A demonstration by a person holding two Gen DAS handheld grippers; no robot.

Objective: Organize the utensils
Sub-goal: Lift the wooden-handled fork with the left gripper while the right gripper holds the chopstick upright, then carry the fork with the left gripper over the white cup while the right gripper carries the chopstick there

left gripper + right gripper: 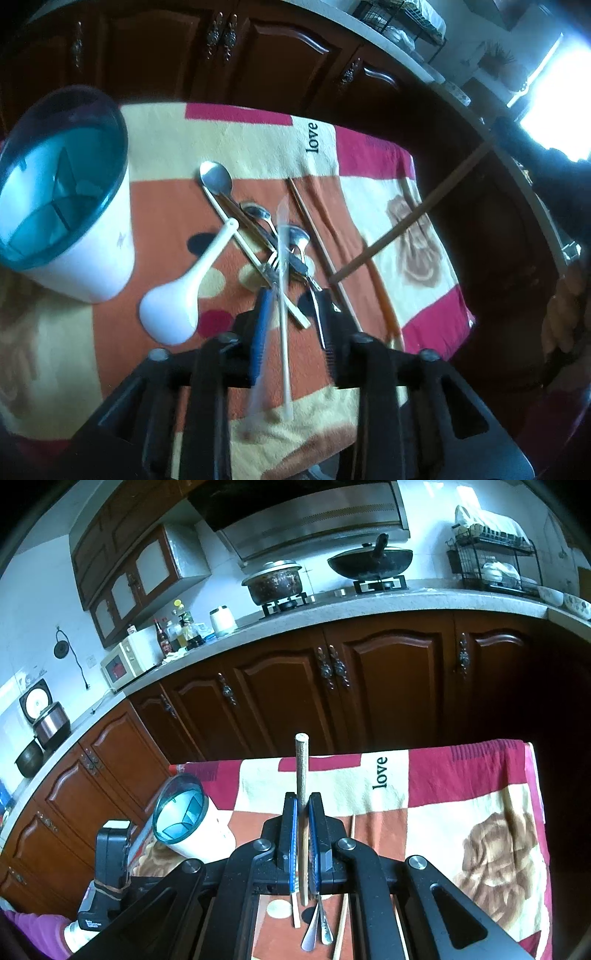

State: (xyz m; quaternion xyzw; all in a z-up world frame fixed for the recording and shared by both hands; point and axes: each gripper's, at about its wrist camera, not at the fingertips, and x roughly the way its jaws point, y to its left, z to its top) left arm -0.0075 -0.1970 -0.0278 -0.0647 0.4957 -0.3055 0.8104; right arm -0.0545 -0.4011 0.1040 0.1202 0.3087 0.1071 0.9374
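Note:
A pile of utensils lies on the patterned cloth [369, 158]: a white ladle [173, 310], a metal spoon with a white handle [216, 181], smaller spoons [258, 214], a fork [271, 266] and chopsticks [314, 229]. A white utensil holder with a blue rim [62, 199] stands at the left; it also shows in the right wrist view [184, 823]. My left gripper [291, 314] is open low over the pile, its fingers either side of a white handle [284, 332]. My right gripper [303, 812] is shut on a wooden chopstick [302, 768], held above the table; that chopstick shows in the left wrist view [410, 221].
Dark wooden cabinets [369, 686] stand behind the table under a counter with a pot [275, 581], a wok [369, 563], a microwave [125, 661] and a dish rack [491, 561]. The cloth's right edge [535, 812] drops off the table.

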